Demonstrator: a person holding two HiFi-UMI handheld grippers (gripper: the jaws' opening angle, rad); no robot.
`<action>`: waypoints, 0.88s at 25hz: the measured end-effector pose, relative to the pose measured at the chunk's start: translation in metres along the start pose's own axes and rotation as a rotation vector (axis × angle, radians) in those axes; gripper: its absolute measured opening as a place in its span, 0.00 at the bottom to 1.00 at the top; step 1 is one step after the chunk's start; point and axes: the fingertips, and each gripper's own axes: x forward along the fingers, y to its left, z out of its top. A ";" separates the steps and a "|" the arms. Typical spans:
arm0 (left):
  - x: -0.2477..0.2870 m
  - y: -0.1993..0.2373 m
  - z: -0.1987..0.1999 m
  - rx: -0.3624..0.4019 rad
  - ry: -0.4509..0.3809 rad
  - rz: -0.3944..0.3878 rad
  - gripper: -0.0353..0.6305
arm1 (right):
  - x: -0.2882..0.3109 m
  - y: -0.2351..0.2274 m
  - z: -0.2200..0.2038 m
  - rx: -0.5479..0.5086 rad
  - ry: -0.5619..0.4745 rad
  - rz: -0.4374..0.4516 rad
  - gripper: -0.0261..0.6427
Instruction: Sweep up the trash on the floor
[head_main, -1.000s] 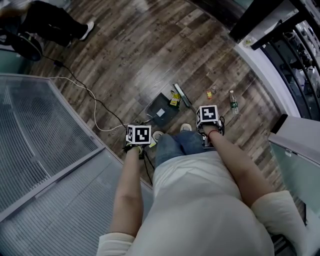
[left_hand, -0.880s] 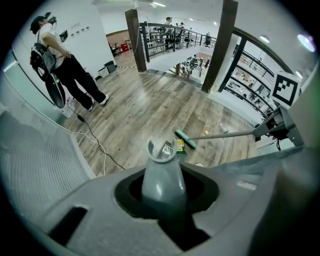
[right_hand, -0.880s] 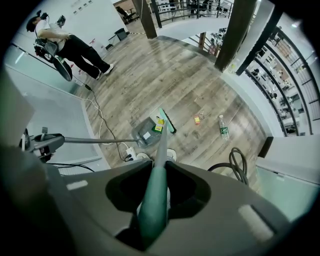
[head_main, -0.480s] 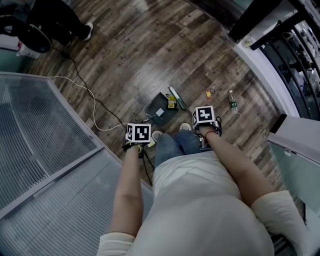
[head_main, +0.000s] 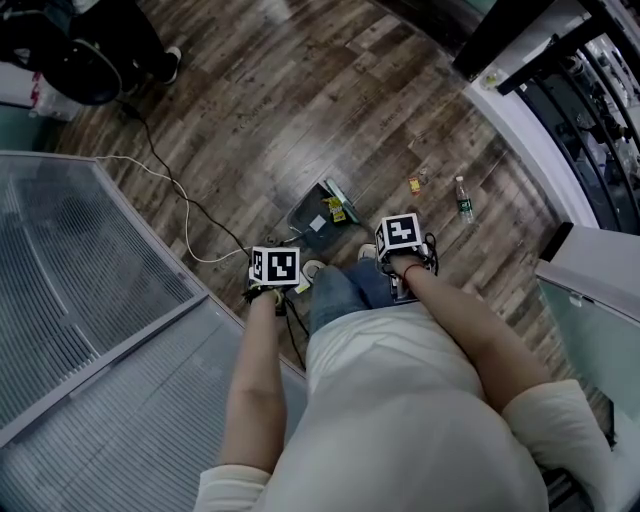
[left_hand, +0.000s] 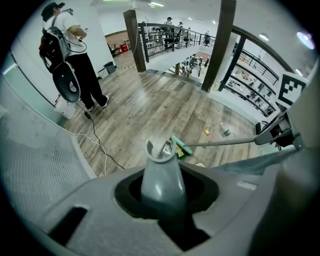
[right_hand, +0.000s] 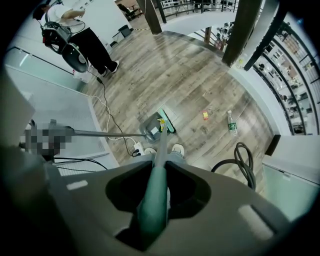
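Well ahead of right hand-held gripper (right_hand: 159, 192), tight on broom handle (right_hand: 161, 150): yellow wrapper (head_main: 336, 208) at broom head (right_hand: 170, 125).

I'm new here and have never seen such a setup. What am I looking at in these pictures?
No robot: a person holds two hand-held grippers. One picture looks down from a camera on their head; the other two come from cameras riding on the grippers. The left gripper is shut on the grey dustpan handle, the right gripper on the green broom handle. On the wooden floor, yellow trash lies at the edge of the dustpan. A small wrapper and a plastic bottle lie apart, not yet swept.
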 end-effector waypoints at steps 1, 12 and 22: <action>0.000 0.000 0.000 0.000 0.001 0.000 0.20 | 0.000 0.001 0.000 -0.001 0.000 -0.001 0.18; 0.003 -0.001 0.003 0.008 0.001 0.006 0.20 | 0.000 0.006 -0.009 -0.012 0.002 0.008 0.18; 0.001 -0.004 0.002 0.012 0.000 0.012 0.20 | 0.000 0.016 -0.022 -0.051 0.026 0.036 0.18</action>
